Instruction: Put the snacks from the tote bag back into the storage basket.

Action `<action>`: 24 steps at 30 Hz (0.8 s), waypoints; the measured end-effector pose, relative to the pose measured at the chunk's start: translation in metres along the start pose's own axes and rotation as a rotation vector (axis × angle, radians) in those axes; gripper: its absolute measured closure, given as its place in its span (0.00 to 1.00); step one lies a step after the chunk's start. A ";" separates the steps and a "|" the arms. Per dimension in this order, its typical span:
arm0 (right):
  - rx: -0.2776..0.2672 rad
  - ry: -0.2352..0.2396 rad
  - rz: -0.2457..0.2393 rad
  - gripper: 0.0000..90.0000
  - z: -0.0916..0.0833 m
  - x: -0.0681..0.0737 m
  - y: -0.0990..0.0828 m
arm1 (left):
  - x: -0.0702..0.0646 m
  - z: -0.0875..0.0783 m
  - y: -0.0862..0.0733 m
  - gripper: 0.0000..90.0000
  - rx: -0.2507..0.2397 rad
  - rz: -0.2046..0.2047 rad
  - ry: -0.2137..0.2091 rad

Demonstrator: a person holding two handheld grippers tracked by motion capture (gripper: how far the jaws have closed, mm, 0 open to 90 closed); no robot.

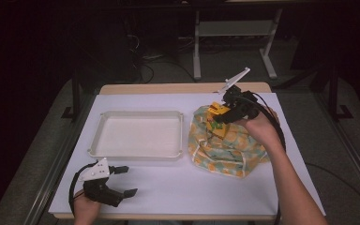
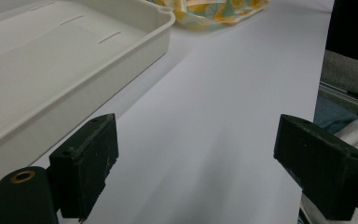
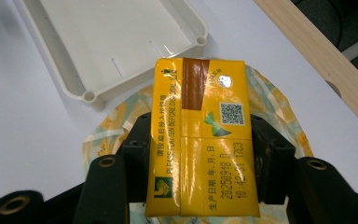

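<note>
One yellow drink carton (image 3: 200,135), clamped lengthwise between the right gripper (image 1: 221,114) fingers, hangs above the patterned cloth bag (image 1: 225,150), right of the white tray (image 1: 138,153); left gripper (image 1: 124,180) fingers wide.

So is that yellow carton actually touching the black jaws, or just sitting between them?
Touching. In the right gripper view the yellow carton sits clamped in the right gripper, both jaws pressed flat against its sides with no gap.

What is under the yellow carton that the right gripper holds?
Under the carton, held by the right gripper, lies the patterned cloth bag. The bag's inside is covered.
</note>
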State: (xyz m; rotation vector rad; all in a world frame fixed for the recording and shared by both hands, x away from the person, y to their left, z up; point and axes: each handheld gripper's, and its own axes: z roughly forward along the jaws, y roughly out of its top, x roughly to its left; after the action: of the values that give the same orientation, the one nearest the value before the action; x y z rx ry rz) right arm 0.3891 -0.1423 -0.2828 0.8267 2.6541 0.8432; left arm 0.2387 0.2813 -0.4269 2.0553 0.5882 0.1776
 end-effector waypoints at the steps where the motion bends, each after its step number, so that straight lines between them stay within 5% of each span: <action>1: -0.002 0.002 -0.002 0.55 0.000 0.000 0.000 | 0.000 0.000 0.000 0.15 0.000 0.001 0.001; 24: -0.015 0.041 -0.072 0.55 -0.001 0.020 0.022 | 0.001 0.000 0.000 0.15 0.003 0.001 0.000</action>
State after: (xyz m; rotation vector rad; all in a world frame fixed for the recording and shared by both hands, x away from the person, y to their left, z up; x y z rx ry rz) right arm 0.3817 -0.1165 -0.2702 0.7135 2.6919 0.8696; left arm 0.2393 0.2815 -0.4270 2.0581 0.5875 0.1773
